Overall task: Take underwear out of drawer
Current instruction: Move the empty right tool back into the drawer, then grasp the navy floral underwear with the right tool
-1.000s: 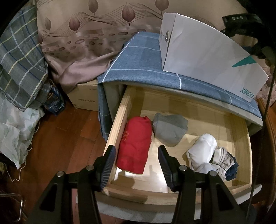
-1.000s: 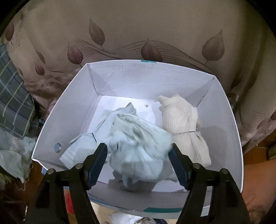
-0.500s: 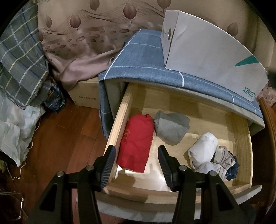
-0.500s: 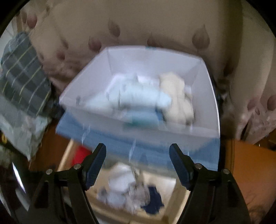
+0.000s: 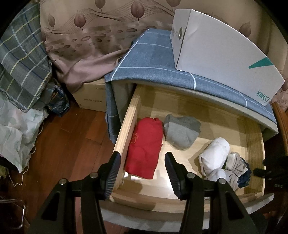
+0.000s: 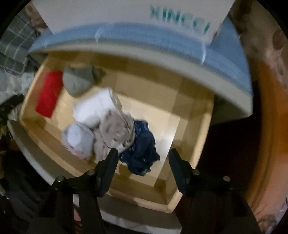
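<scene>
The wooden drawer (image 5: 126, 129) (image 6: 203, 129) stands open. In it lie a folded red piece (image 5: 144, 147) (image 6: 48, 93), a grey piece (image 5: 181, 131) (image 6: 77, 81), a white roll (image 5: 214, 156) (image 6: 93, 109), a beige bundle (image 5: 234, 165) (image 6: 117, 129) and a dark blue piece (image 5: 244, 176) (image 6: 142, 153). My left gripper (image 5: 142, 171) is open and empty, above the drawer's front left corner, over the red piece. My right gripper (image 6: 143, 165) is open and empty, above the dark blue piece at the drawer's front right.
A white XINCCI box (image 5: 221, 54) (image 6: 136, 14) stands on the blue checked cloth (image 5: 153, 59) over the cabinet top. A cardboard box (image 5: 91, 97), plaid bedding (image 5: 21, 59) and a plastic bag (image 5: 14, 133) lie on the wooden floor (image 5: 68, 153) to the left.
My right gripper has left the white box, where it let go of a pale blue piece, and swung down over the open drawer. My left gripper has barely moved.
</scene>
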The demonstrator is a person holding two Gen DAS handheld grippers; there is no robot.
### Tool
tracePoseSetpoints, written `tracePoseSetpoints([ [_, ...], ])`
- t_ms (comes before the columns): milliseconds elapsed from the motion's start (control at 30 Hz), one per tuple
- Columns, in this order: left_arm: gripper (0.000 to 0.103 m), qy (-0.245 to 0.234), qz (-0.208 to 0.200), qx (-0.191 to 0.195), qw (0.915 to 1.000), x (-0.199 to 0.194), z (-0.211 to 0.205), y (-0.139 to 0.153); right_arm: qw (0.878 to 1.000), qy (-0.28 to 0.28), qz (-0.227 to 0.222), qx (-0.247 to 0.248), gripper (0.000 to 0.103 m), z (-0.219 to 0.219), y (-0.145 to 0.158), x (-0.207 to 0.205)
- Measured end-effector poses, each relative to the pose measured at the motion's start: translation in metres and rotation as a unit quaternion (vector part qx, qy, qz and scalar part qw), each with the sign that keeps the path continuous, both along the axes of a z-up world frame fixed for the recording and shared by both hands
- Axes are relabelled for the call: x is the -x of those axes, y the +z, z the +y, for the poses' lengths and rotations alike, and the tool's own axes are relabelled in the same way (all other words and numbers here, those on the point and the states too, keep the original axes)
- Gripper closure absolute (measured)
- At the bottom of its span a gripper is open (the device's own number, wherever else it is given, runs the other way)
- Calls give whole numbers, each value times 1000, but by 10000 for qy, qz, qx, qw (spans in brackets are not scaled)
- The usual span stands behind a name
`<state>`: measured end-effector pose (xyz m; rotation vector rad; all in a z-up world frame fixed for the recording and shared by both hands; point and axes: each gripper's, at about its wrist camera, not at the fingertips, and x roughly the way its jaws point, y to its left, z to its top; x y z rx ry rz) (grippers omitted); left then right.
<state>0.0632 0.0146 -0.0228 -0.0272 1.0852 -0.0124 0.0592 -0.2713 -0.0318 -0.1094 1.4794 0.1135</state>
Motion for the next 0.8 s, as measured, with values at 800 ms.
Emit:
tracePoseSetpoints([
  [800, 51, 7, 82, 44, 10000, -3, -1, -4, 9942, 525, 926, 129, 35, 37, -86, -25],
])
